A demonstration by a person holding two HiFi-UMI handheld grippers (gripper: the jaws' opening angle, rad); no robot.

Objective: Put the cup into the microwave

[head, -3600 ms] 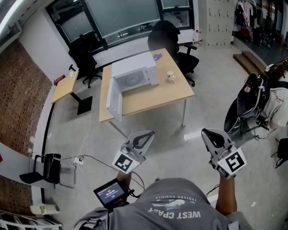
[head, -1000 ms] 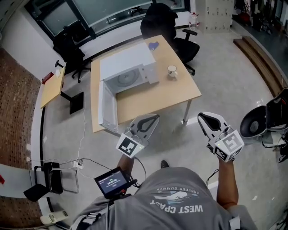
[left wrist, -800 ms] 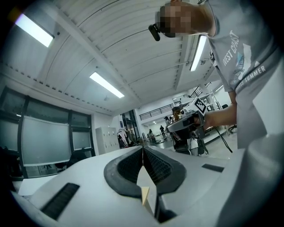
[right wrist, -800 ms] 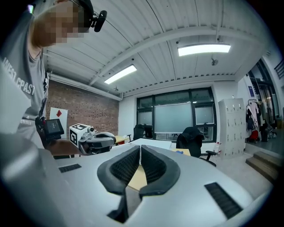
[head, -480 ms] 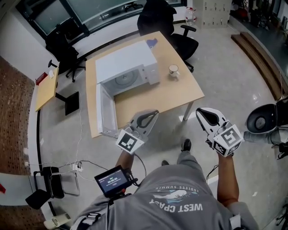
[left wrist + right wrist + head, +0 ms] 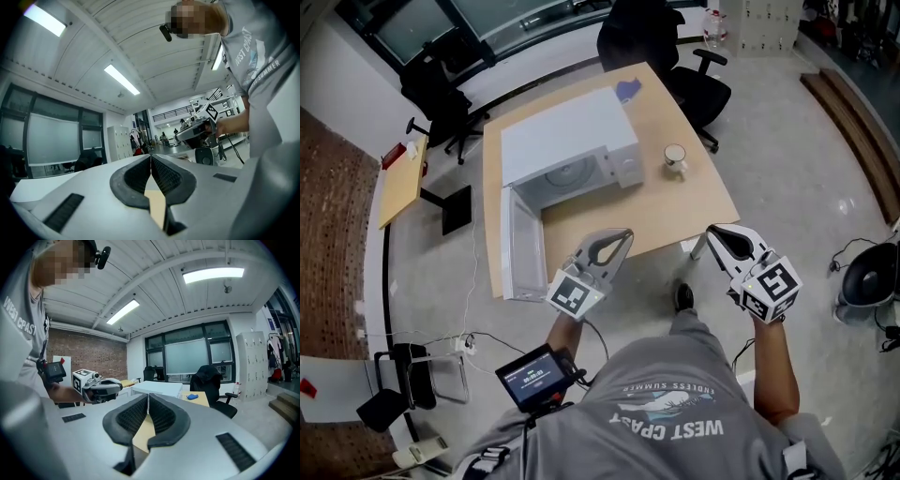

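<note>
On the wooden table: microwave, cup.

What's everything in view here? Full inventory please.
table: one, light wood, mid-room
microwave: one, white, on the table, door open
cup: one, pale, on the table right of microwave
blue item: one, blue, far table corner
office chair: two, black, beyond the table
side desk: one, wood, far left
small screen: one, black, at person's waist
left hand-held gripper: one, white, shut, empty
right hand-held gripper: one, white, shut, empty
</note>
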